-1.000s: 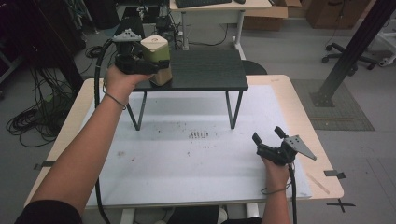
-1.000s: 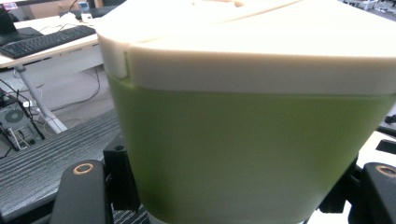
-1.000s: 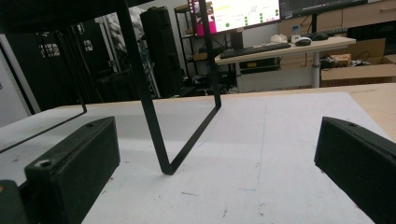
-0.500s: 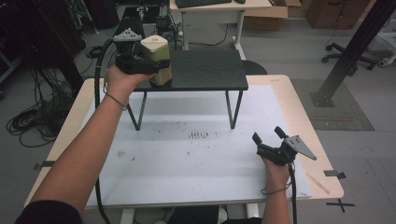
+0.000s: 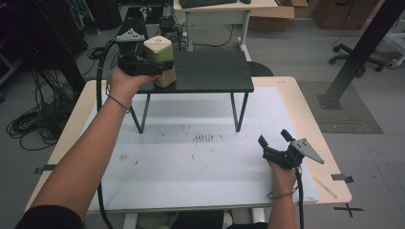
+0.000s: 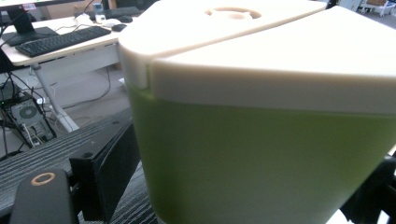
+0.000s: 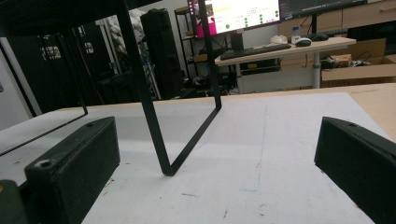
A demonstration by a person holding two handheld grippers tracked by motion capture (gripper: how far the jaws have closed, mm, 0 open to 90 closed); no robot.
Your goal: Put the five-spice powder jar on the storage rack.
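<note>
With the left gripper [image 5: 152,64] clamped on the box [image 5: 160,61] at the shelf [image 5: 215,71] edge, we should keep it level, the right gripper [image 5: 275,143] resting with jaws apart.

Container [image 6: 261,140] base cut off by lower edge in left gripper view; jaw contact hidden behind green wall.

Smooth matt plastic container [image 6: 261,140]; ribbed black shelf [image 5: 210,71] on thin metal legs

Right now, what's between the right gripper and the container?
In the high view, bare white mat and the black stand's legs separate the right gripper from the container.
</note>
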